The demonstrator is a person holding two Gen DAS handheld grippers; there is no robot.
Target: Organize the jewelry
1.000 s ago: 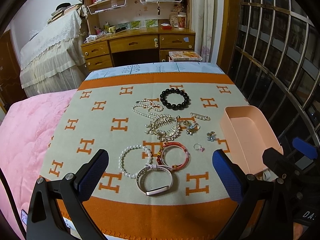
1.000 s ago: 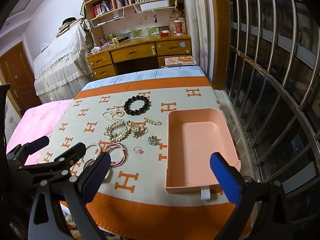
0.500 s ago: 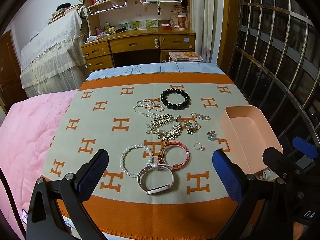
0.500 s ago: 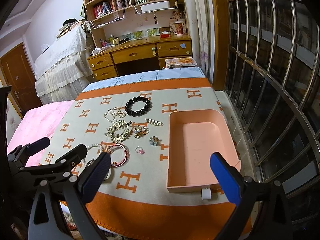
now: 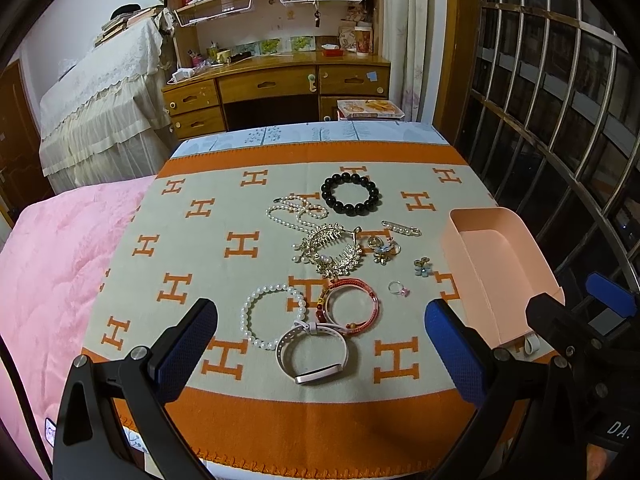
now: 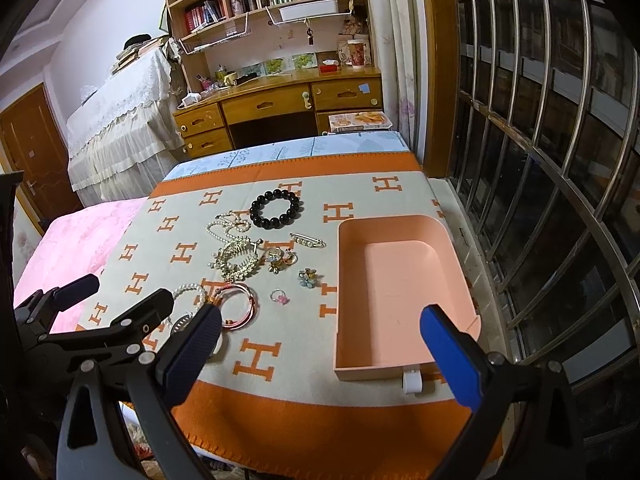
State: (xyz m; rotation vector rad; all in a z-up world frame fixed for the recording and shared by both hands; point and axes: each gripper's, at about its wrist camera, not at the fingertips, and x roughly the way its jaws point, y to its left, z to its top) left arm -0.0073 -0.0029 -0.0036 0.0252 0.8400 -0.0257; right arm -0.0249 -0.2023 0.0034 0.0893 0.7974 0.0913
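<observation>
Bedroom, night, barred window on right; bed covered by orange-and-beige H-pattern blanket, pink quilt at left, wooden desk with bookshelf at far wall. Jewelry spread loose on blanket centre, none boxed yet. Count, bracelets: 1 black bead bracelet farthest back, 1 white pearl bracelet near front, 1 red cord bangle just right of it and touching, 1 pale smart band nearest, overlapping both. 1 pearl necklace coiled left of black beads. 1 gold hair comb mid-pile, 1 pearl bar pin, 1 gold trinket cluster (piece count unclear), 1 small blue flower piece, 1 ring with pink stone. 1 pink open box at right edge of blanket, nothing visible inside. Left claw released, spread wide, hovering low over smart band, gripping nothing. Right claw released, spread wide, above front of box and blanket, gripping nothing.
</observation>
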